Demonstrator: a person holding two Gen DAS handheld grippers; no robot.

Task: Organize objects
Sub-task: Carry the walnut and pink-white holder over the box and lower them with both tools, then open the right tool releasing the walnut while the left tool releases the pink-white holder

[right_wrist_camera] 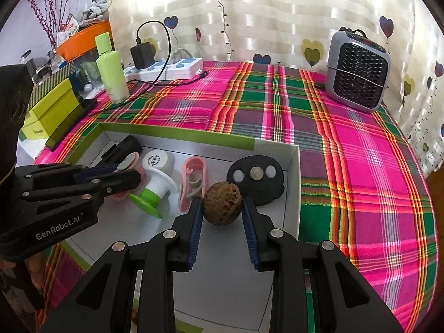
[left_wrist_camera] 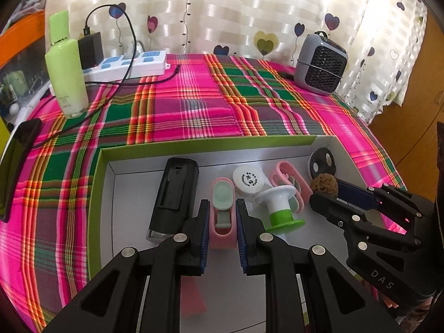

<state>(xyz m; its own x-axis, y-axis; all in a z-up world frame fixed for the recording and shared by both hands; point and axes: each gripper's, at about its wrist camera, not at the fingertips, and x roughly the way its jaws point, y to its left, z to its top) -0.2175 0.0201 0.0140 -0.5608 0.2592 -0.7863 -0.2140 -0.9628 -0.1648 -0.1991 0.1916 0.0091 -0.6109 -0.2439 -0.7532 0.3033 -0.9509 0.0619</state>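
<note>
1. A shallow box [left_wrist_camera: 95, 183] with green outer walls and a white inside lies on the bench [left_wrist_camera: 194, 105], which wears a pink, green and orange plaid cloth
2. Along the box's left side lies a black device [left_wrist_camera: 174, 197], long and flat, near the left wall
3. Next to it lies a pink clip case [left_wrist_camera: 222, 208] with a pale green insert; the left claw [left_wrist_camera: 222, 236] straddles it, blue pads to either side at a narrow gap, though whether they press it cannot be told
4. In the middle stand a white round cap [left_wrist_camera: 248, 180] with printed marks and, touching it in front, a tipped white and green spool [left_wrist_camera: 280, 208]
5. Behind the spool a second pink case [right_wrist_camera: 193, 186] lies on its side
6. A black flat piece [right_wrist_camera: 256, 179] with three round discs leans at the box's right wall
7. A brown rough ball [right_wrist_camera: 222, 204] rests on the box floor just before that piece; the right claw [right_wrist_camera: 222, 222] brackets it with jaws moderately wide, the left pad near it, the right pad apart
8. Outside the box, at the bench's back, stand a green bottle [left_wrist_camera: 65, 66], a white power strip [left_wrist_camera: 130, 65] and a grey heater [left_wrist_camera: 320, 63]
</note>
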